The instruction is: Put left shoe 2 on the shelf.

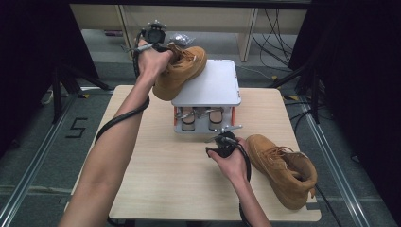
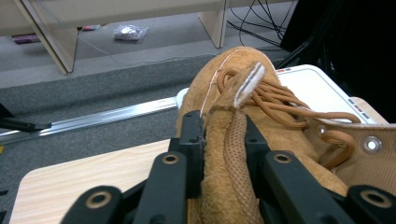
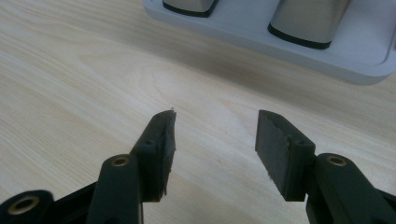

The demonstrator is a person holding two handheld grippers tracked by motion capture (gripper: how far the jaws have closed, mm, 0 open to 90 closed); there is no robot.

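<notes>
Left gripper (image 1: 163, 47) clamped on boot (image 1: 182, 71) collar, sole on rack (image 1: 213, 85) top's left edge. Soft suede, stiff sole, probably hefty: best gripped at padded collar. Right gripper (image 1: 222, 144) open, empty, above tabletop (image 1: 156, 156).

Both boots are tan suede: the far left boot (image 1: 182, 71) has matching tan laces and a white-lined pull tab, same tan on the near right boot (image 1: 283, 170). The rack (image 1: 210, 85) is light grey, the table (image 1: 156, 161) pale woodgrain, gripper jaws black.
</notes>
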